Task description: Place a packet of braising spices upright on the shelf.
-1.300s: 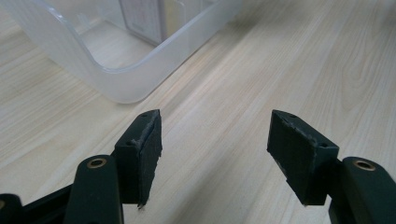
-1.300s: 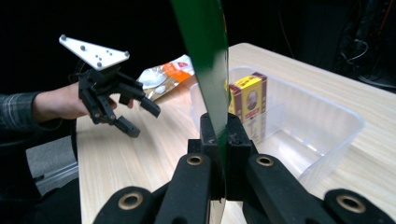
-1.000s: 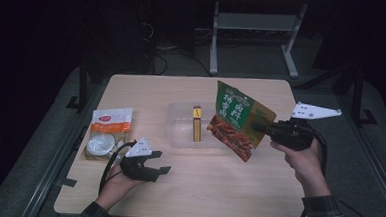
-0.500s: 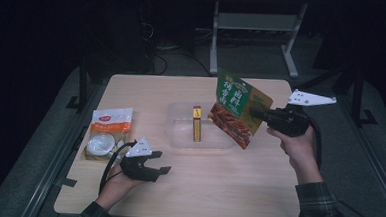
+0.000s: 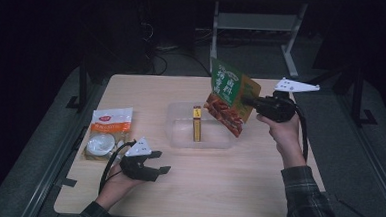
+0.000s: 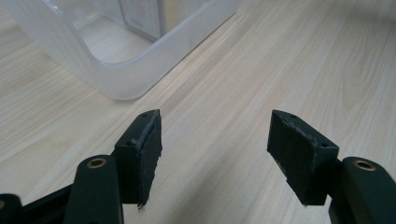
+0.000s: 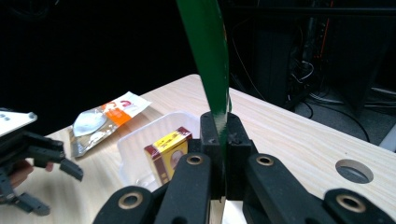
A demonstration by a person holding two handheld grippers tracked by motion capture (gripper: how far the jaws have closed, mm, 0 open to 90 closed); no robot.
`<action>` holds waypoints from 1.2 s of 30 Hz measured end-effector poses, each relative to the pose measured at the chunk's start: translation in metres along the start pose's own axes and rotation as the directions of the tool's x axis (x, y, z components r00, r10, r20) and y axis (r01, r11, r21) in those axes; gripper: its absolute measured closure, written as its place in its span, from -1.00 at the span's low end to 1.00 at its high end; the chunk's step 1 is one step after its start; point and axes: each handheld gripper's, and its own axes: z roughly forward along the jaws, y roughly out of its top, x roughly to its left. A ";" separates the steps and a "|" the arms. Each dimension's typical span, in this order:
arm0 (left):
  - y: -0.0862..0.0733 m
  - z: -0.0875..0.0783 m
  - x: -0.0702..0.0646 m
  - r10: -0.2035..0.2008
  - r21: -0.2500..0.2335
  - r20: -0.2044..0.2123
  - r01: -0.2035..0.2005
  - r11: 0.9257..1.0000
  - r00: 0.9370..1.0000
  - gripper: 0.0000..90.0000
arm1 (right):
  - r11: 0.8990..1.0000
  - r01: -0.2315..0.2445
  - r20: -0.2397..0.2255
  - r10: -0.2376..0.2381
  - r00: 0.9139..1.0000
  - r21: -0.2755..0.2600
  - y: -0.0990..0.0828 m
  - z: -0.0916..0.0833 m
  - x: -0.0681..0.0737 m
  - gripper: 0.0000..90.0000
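Now, from the high view, your right gripper (image 5: 245, 102) is raised above the surface (image 5: 256, 192), with its fingers clamped on the edge of a green and red snack pouch (image 5: 230, 100). That pouch hangs tilted in the air, over the right end of the clear plastic container (image 5: 177, 132) that sits near the middle of the surface. Inside the container a small yellow and dark red box (image 5: 196, 123) stands upright. Your left gripper (image 5: 159, 163) rests low on the near left part of the surface, fingers spread apart with nothing between them. Just beyond it, near the left edge, lies an orange and white packet (image 5: 107, 134).

Next, the left gripper view: your two black fingers (image 6: 147, 149) stand wide apart over bare wood (image 6: 280, 60), gripping nothing. A rounded corner of the clear container (image 6: 121, 79) sits ahead and to the left, apart from the fingers.

Last, the right gripper view: your fingers (image 7: 210, 135) are pressed together on the thin green edge of the pouch (image 7: 208, 56), which rises straight up from them. Below and beyond, the small box (image 7: 168, 151) stands in the container (image 7: 135, 144), the orange and white packet (image 7: 105, 119) lies further off, and your left gripper (image 7: 51, 175) shows at the left edge.
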 end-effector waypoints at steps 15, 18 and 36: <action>-0.001 0.000 0.000 0.003 0.011 0.002 -0.003 1.000 1.000 -0.24 | 1.000 -0.014 0.031 0.013 0.999 0.027 -0.011 0.027 -0.010 0.99; -0.001 0.001 0.000 0.005 0.012 0.002 -0.005 1.000 1.000 -0.24 | 0.999 -0.023 0.033 0.022 0.999 0.035 -0.014 0.030 -0.011 1.00; -0.002 0.001 0.000 0.010 0.023 0.006 -0.010 1.000 1.000 -0.24 | 0.996 -0.021 0.010 0.020 1.000 0.087 -0.028 0.040 -0.011 0.99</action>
